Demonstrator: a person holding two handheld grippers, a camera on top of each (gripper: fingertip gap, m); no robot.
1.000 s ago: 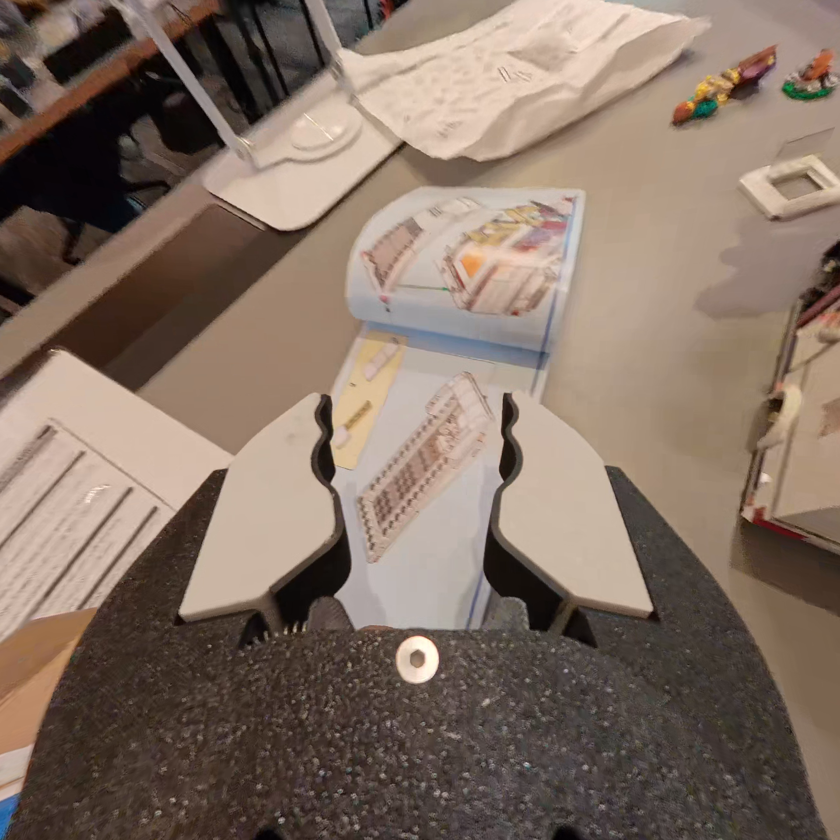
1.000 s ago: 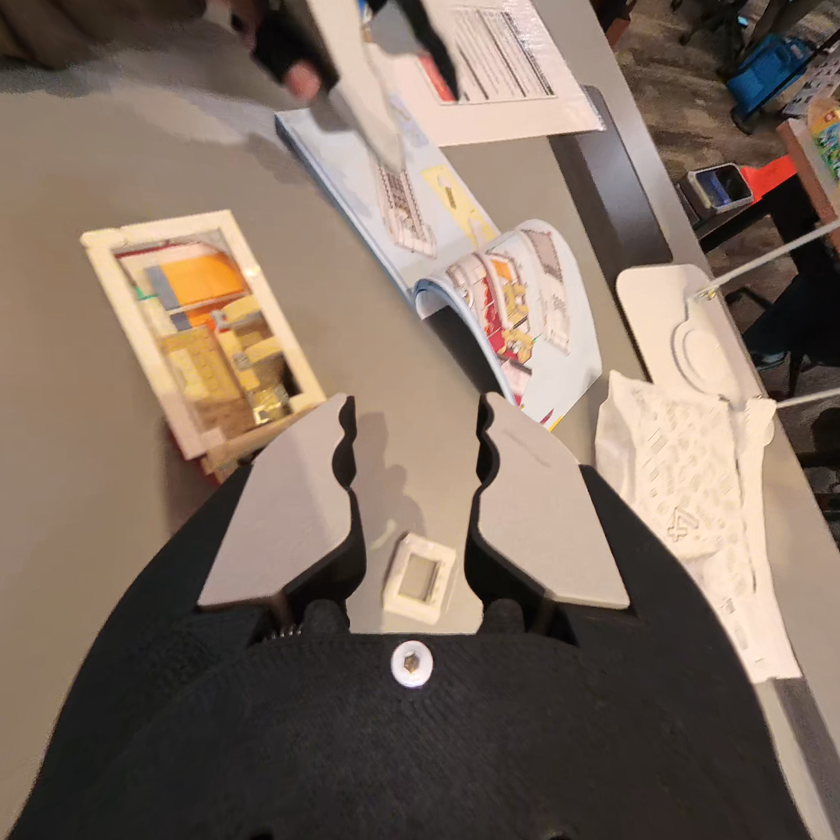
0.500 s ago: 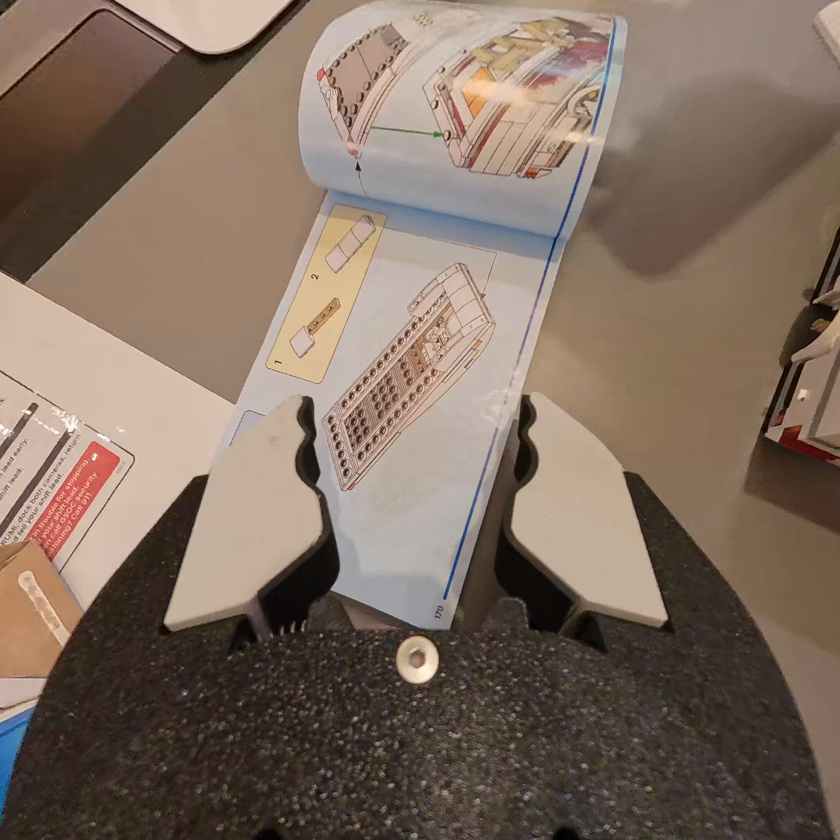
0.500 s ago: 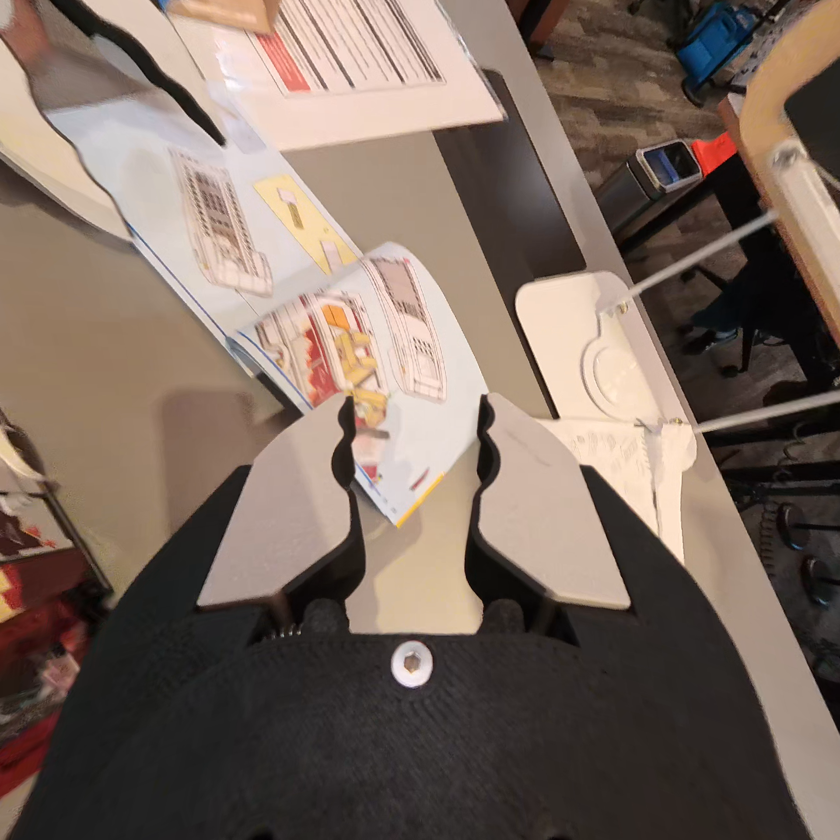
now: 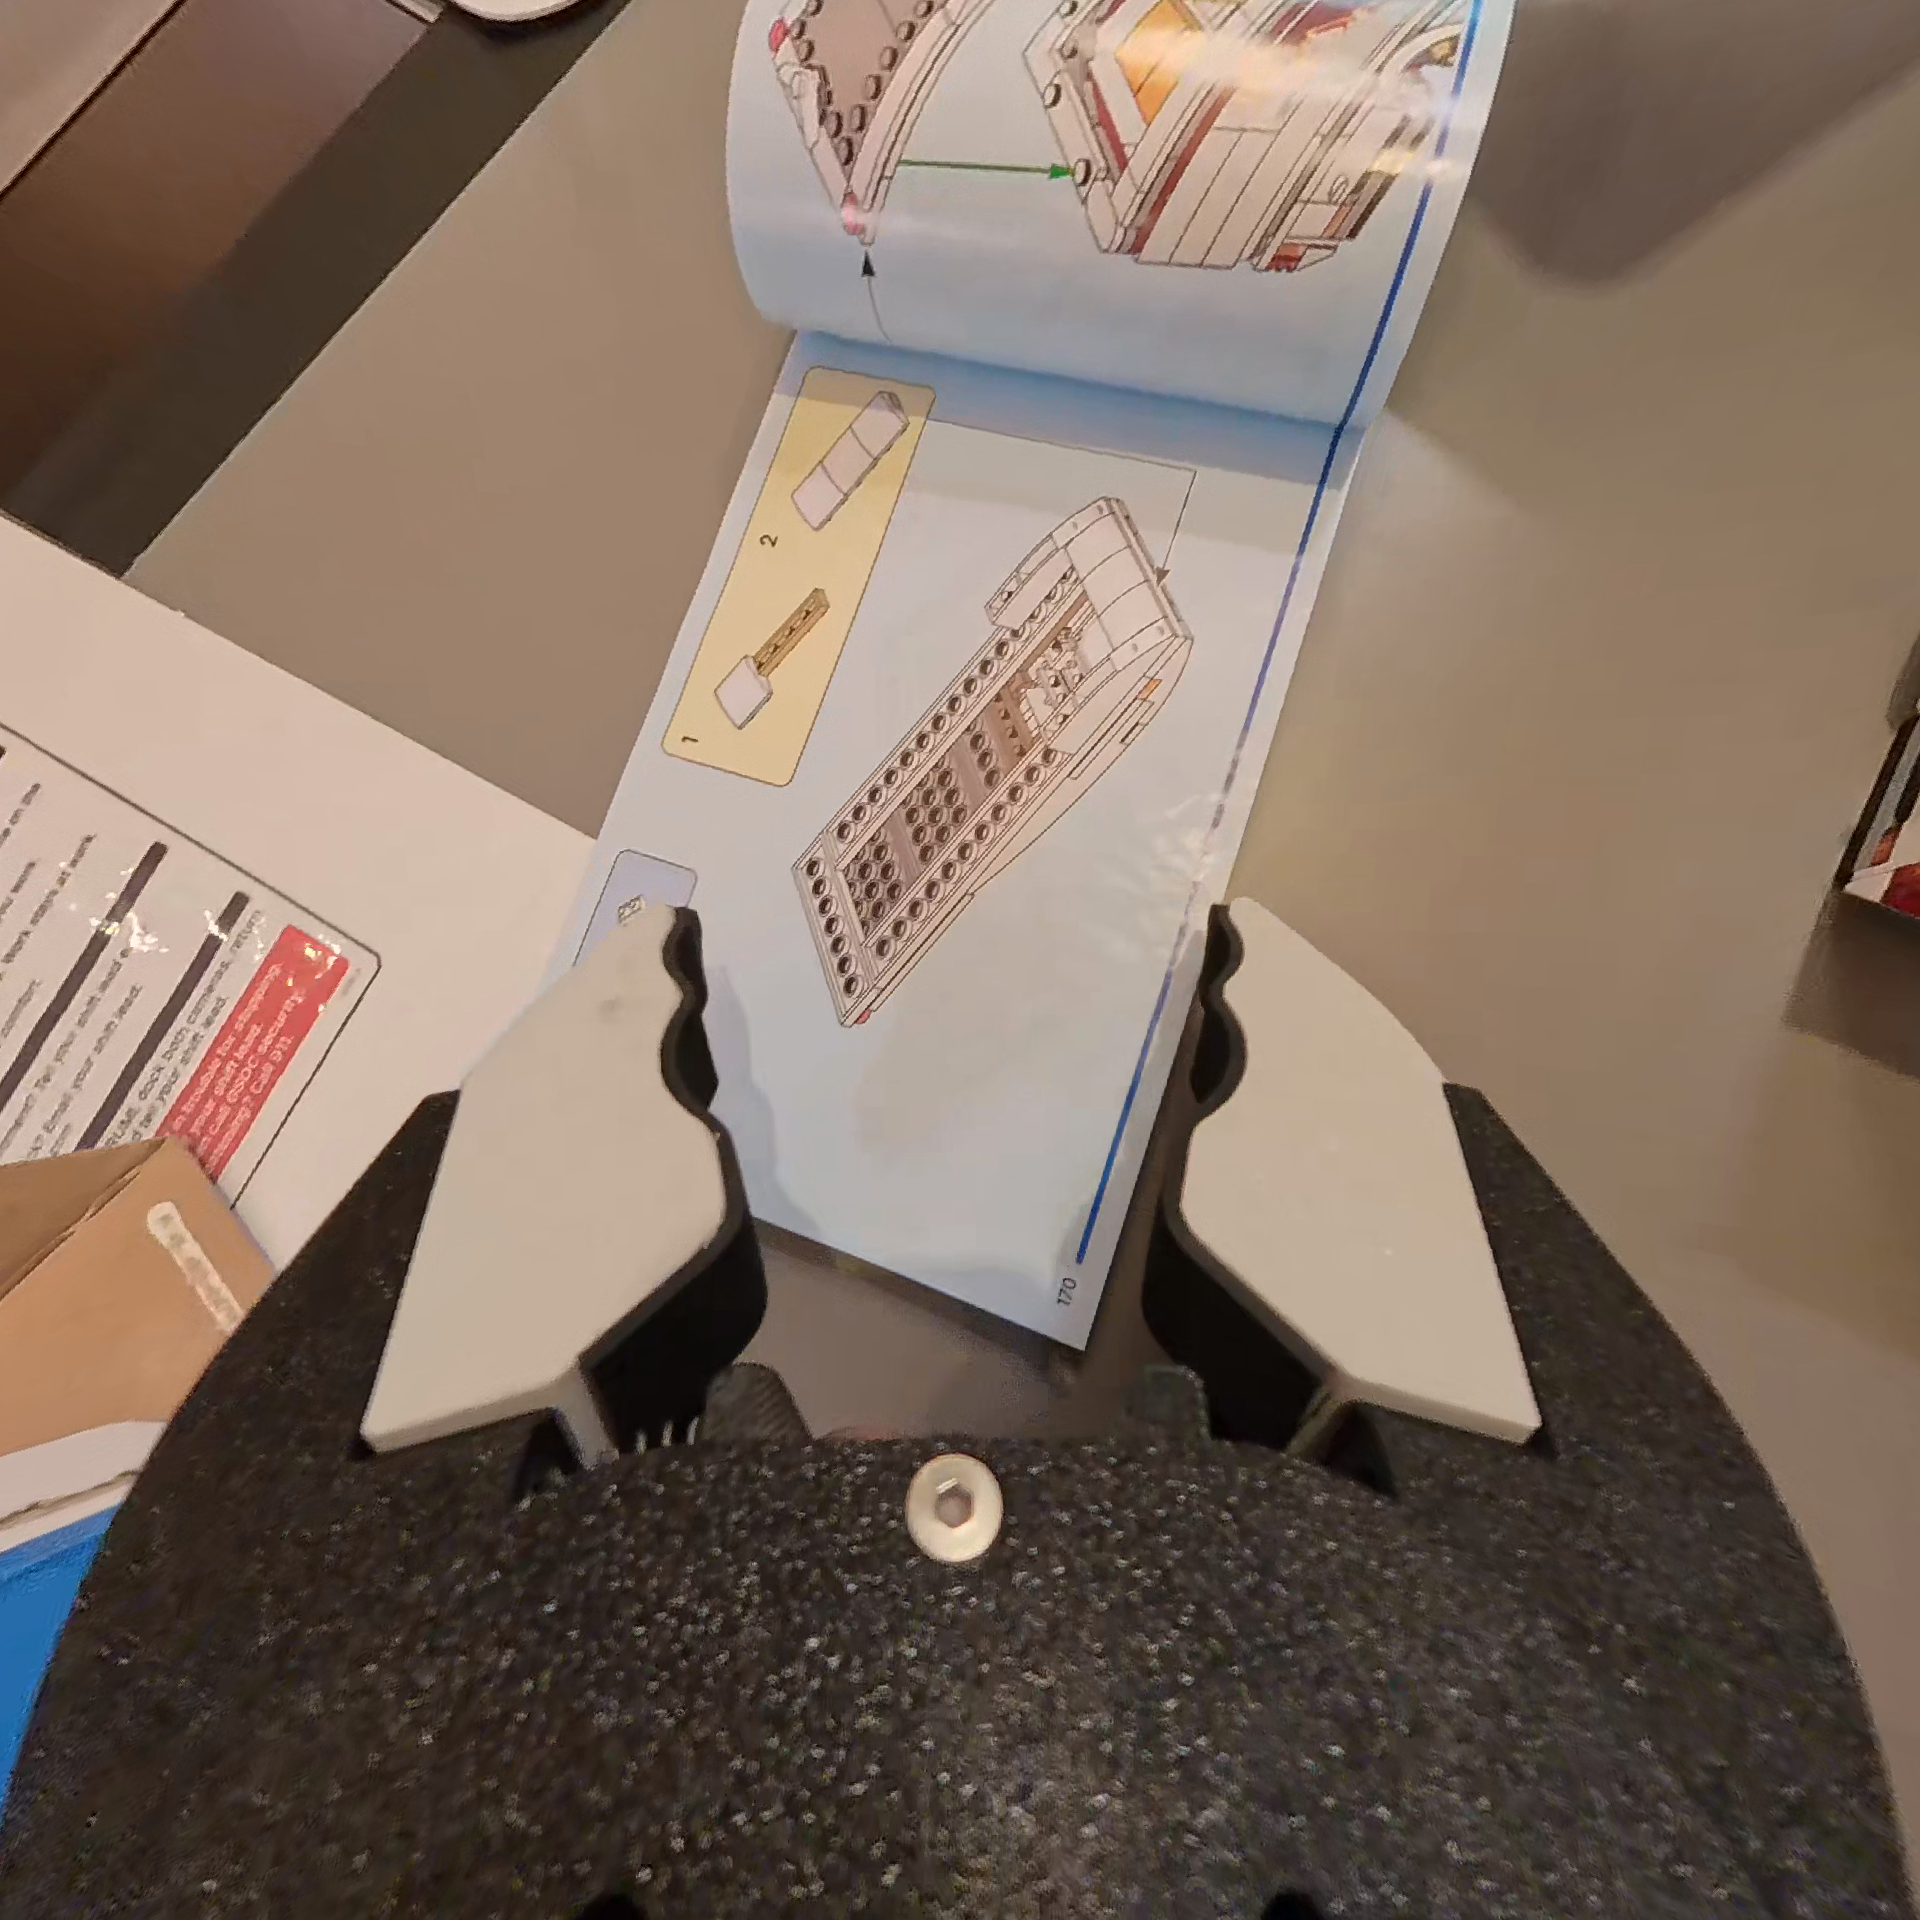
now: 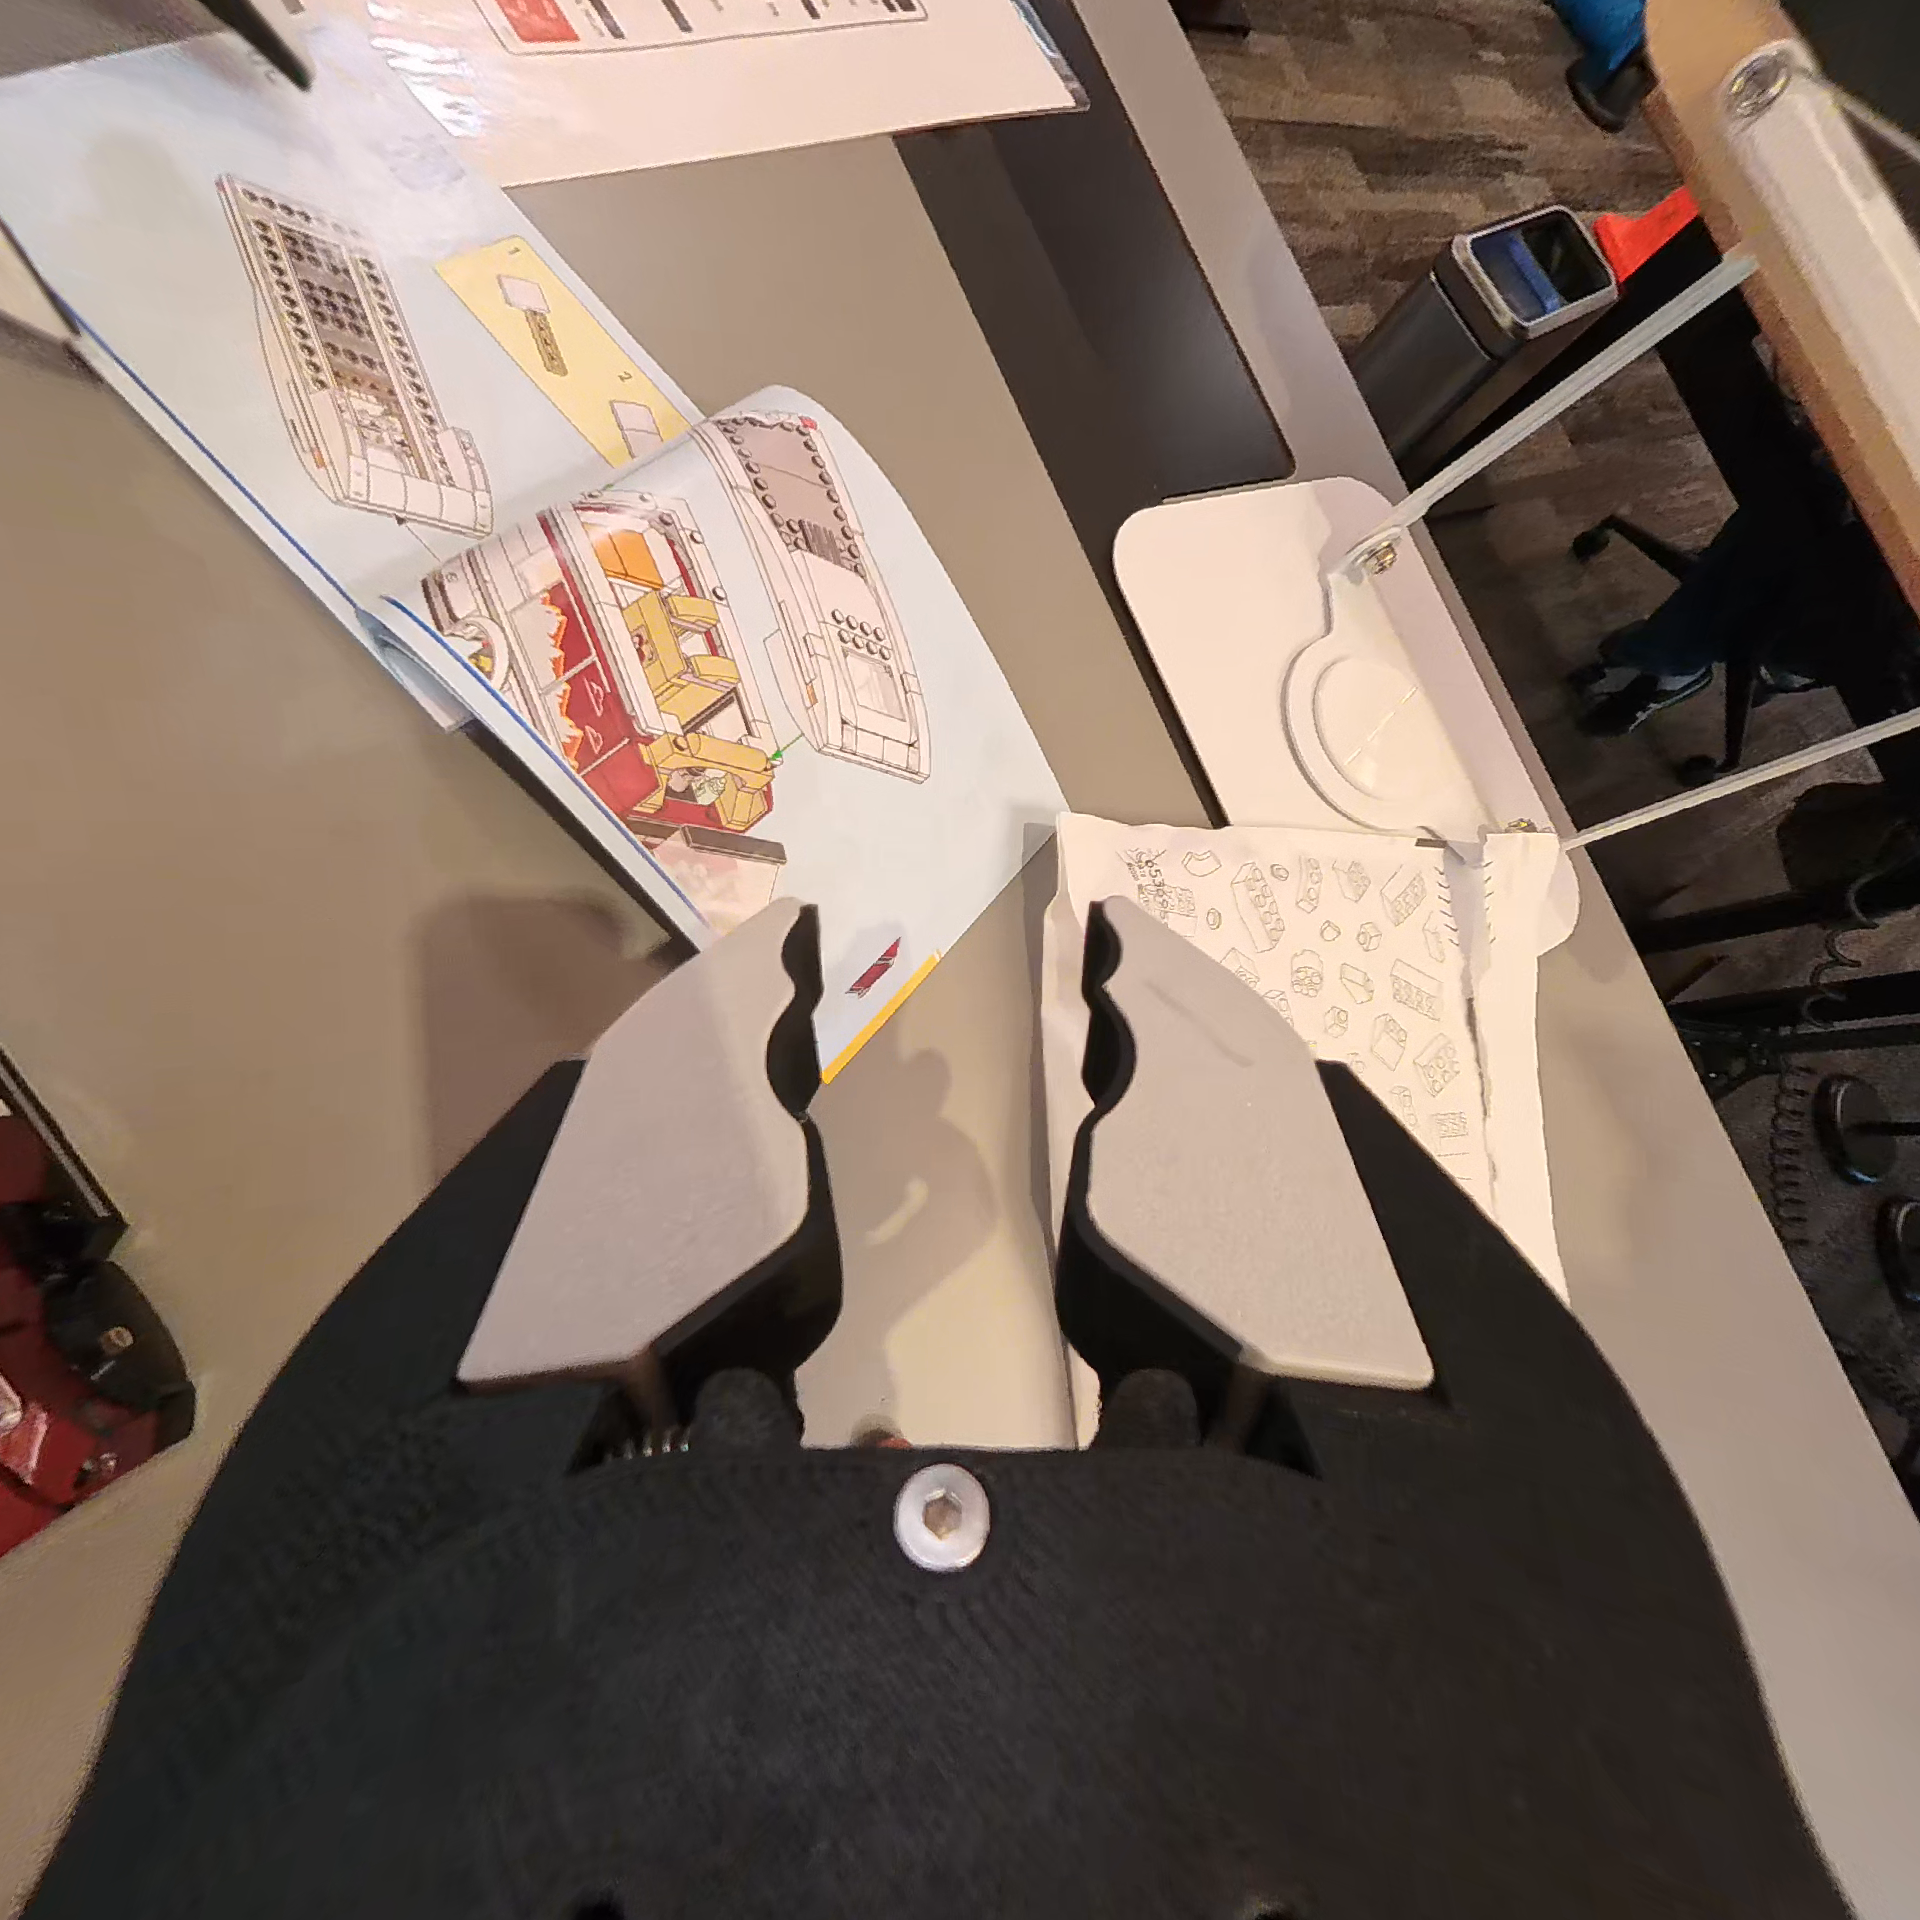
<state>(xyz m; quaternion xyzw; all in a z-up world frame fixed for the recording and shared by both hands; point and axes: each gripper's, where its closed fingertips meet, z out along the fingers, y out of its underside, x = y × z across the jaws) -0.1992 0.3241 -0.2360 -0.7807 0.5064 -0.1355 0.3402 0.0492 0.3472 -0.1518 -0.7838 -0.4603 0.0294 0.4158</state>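
Currently left gripper (image 5: 951, 935) fingers spread wide, nothing clamped, hovering over open instruction booklet (image 5: 966, 831) lying flat on grey bench (image 5: 1558, 727). Pale blue page with line drawing of a studded plate between the fingers; near page corner just ahead of the palm; right finger (image 5: 1320, 1143) over the blue-lined page edge, contact with paper not resolvable. Far page curled up into an arch, top cut off by frame. White laminated sheet (image 5: 260, 831) and brown cardboard box (image 5: 94, 1268) left of the fingers, both cropped.

Right gripper (image 6: 951, 935) fingers parted, bare, above bare bench; booklet's curled page corner just ahead-left of left fingertip, white printed paper bag (image 6: 1351, 966) under right finger. White stand base (image 6: 1299, 644) beyond, at bench edge. Open bench left of the fingers.
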